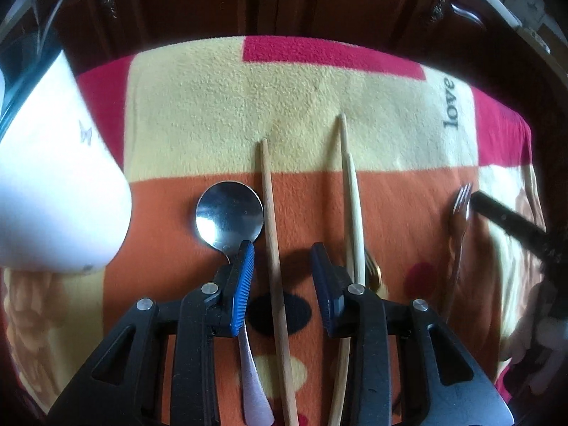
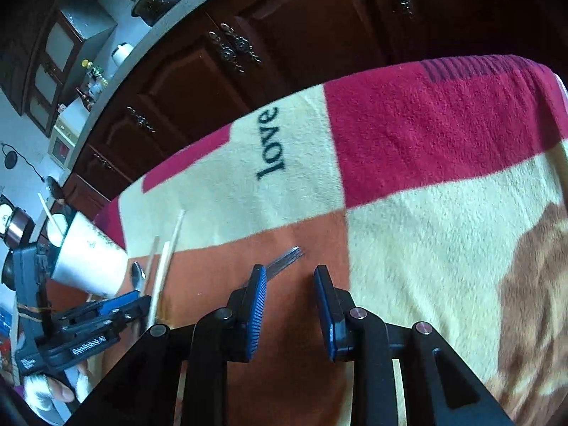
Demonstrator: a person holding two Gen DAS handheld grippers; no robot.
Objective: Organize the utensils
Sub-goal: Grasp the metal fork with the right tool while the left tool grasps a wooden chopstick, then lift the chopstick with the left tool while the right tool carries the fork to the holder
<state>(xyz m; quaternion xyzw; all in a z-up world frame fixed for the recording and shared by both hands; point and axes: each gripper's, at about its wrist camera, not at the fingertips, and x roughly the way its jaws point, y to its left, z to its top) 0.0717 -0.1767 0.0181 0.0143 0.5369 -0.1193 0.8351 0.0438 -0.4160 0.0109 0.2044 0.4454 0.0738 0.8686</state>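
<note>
A steel spoon, a brown chopstick, pale chopsticks and a fork lie side by side on the blanket. My left gripper is open, low over the brown chopstick, which runs between its fingers. A white paper cup stands at the left; in the right wrist view it holds a pale stick. My right gripper is open, just right of the fork tines. A gold utensil lies partly hidden behind the left gripper's right finger.
The patterned blanket in red, cream and orange with the word "love" covers the table. Dark wooden cabinets stand behind its far edge. The other gripper shows at the right of the left wrist view and at the left of the right wrist view.
</note>
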